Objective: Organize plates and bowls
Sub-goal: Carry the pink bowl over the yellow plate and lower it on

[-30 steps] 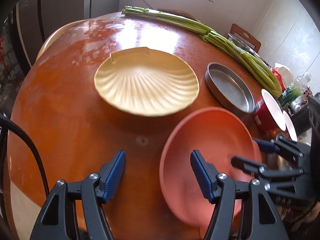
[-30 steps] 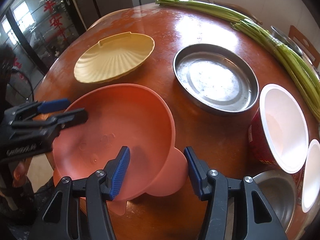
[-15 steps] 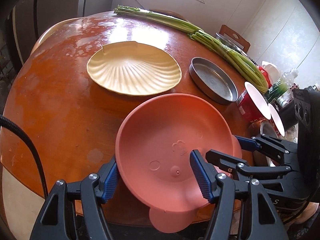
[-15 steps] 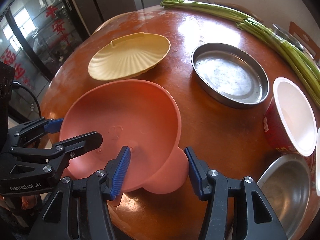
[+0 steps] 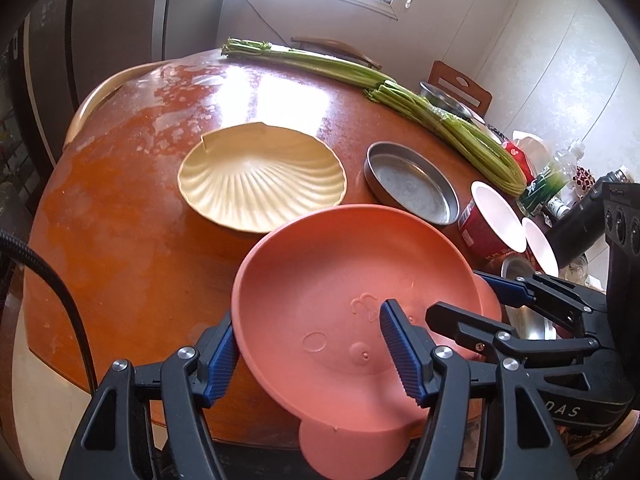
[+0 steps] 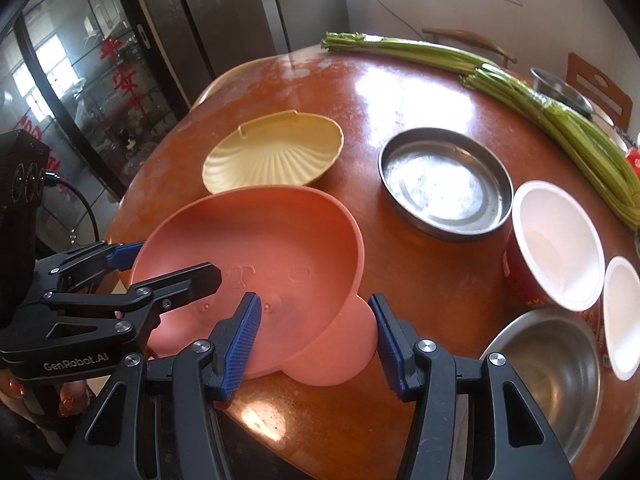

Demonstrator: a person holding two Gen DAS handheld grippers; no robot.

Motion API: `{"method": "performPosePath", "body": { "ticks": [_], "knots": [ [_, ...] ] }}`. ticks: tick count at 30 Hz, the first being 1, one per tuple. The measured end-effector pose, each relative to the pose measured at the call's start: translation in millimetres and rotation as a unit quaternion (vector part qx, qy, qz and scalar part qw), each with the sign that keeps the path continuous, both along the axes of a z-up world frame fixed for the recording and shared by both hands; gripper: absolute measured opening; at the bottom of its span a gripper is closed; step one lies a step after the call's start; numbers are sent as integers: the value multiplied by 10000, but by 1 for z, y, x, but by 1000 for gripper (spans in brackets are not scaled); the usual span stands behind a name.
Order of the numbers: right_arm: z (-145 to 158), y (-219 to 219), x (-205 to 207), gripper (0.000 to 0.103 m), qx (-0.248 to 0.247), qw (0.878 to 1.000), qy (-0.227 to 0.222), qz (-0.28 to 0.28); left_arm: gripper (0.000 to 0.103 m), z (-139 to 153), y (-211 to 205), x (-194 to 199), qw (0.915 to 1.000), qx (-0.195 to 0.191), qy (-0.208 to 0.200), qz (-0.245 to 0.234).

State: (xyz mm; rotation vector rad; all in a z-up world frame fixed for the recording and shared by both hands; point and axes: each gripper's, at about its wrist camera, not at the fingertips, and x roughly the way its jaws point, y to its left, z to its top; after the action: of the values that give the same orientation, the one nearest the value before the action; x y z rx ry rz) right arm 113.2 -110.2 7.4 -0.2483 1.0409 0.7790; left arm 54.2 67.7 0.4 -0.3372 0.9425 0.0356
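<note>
Presently the pink plate (image 5: 344, 288) sits tilted at the table (image 5: 120, 248) edge, straddled by left gripper (image 5: 312, 354) and right gripper (image 6: 316, 336), both spread wide; contact unclear.

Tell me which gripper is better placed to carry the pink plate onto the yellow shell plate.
Left, probably. The left gripper straddles the rim of the pink plate, and the yellow shell plate lies straight ahead; the right gripper only brackets its ear.
</note>
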Motion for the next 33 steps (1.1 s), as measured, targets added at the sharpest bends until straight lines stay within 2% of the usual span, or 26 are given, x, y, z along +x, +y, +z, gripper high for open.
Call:
{"method": "performPosePath", "body": {
  "ticks": [13,24,33],
  "knots": [
    [38,23,13,58,240,9989,-376,171,66,24,21,12,9995,58,-218,206],
    [50,66,33,58,237,9978,-494,364,66,36,53,25,9979,139,-424,468],
    [40,87,56,58,240,9987,-371,270,66,29,73,43,9979,123,-401,486]
  ]
}}
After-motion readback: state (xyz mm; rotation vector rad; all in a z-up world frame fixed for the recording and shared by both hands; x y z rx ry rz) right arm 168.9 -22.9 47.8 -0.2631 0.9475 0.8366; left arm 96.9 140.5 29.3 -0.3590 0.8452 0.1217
